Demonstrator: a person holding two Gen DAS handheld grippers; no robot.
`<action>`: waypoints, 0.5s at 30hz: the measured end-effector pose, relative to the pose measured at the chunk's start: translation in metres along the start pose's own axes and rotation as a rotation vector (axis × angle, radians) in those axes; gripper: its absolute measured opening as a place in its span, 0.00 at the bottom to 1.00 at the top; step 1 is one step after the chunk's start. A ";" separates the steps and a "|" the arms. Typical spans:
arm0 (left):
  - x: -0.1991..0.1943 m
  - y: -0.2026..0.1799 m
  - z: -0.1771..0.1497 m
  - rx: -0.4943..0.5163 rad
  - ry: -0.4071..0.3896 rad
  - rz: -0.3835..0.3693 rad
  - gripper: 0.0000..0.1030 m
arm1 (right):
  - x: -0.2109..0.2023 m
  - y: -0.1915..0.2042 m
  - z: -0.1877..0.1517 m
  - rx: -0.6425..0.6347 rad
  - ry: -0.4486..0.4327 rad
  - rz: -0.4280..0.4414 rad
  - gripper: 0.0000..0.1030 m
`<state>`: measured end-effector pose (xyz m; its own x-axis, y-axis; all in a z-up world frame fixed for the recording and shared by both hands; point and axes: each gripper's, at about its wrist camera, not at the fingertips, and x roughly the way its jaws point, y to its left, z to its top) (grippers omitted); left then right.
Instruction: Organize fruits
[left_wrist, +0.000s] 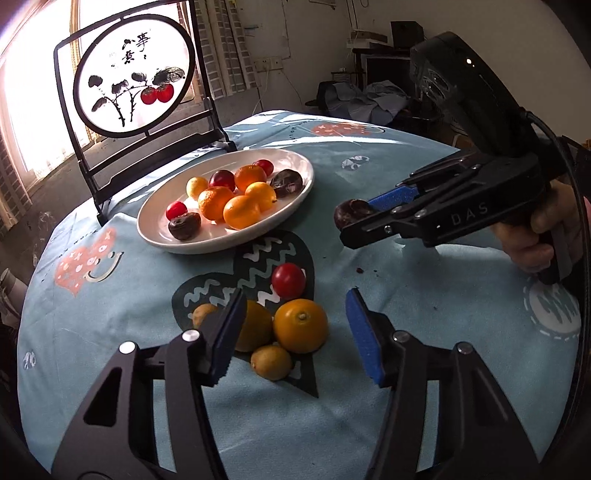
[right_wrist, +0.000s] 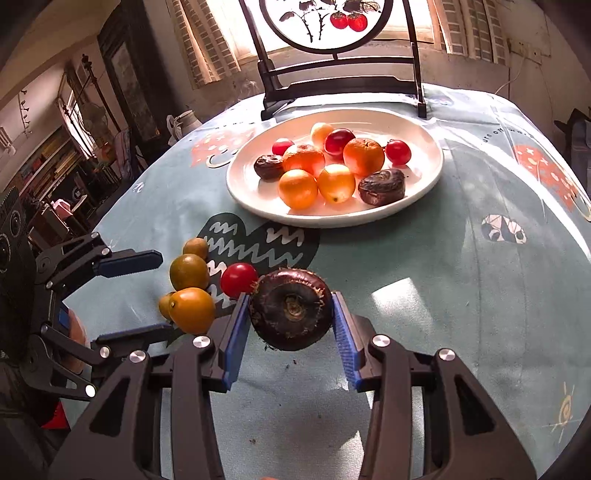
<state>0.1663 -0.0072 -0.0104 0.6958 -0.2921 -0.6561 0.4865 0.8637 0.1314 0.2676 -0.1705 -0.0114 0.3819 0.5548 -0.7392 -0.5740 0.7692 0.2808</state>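
A white plate (left_wrist: 155, 236) (right_wrist: 424, 184) holds oranges, red cherry tomatoes and dark water chestnuts. My right gripper (right_wrist: 291, 325) (left_wrist: 351, 218) is shut on a dark water chestnut (right_wrist: 290, 314) (left_wrist: 349, 214), held above the cloth to the right of the plate. My left gripper (left_wrist: 295, 332) (right_wrist: 147, 295) is open and empty, its pads either side of loose fruit on the cloth: an orange (left_wrist: 301, 325) (right_wrist: 192, 310), a red tomato (left_wrist: 289, 280) (right_wrist: 239, 279), a second orange (left_wrist: 255, 328) (right_wrist: 189, 271) and two small yellowish fruits (left_wrist: 271, 362) (left_wrist: 204, 314).
A black-framed round painted screen (left_wrist: 136, 74) (right_wrist: 325, 22) stands behind the plate at the table's far edge. The round table carries a light blue patterned cloth (left_wrist: 424, 314) (right_wrist: 443, 277). Dark crumbs (left_wrist: 360, 270) lie on the cloth under the right gripper.
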 end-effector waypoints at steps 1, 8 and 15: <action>0.002 -0.003 0.001 0.011 0.001 0.008 0.56 | 0.000 0.000 0.000 -0.001 0.001 0.005 0.43; 0.019 -0.011 0.004 0.053 0.045 0.030 0.39 | 0.001 0.001 -0.001 -0.001 0.006 0.016 0.43; 0.031 -0.010 -0.001 0.071 0.102 0.067 0.38 | 0.000 0.001 -0.002 -0.005 0.006 0.016 0.43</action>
<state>0.1822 -0.0243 -0.0327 0.6725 -0.1882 -0.7158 0.4795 0.8474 0.2278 0.2656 -0.1701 -0.0125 0.3685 0.5652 -0.7381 -0.5835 0.7587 0.2897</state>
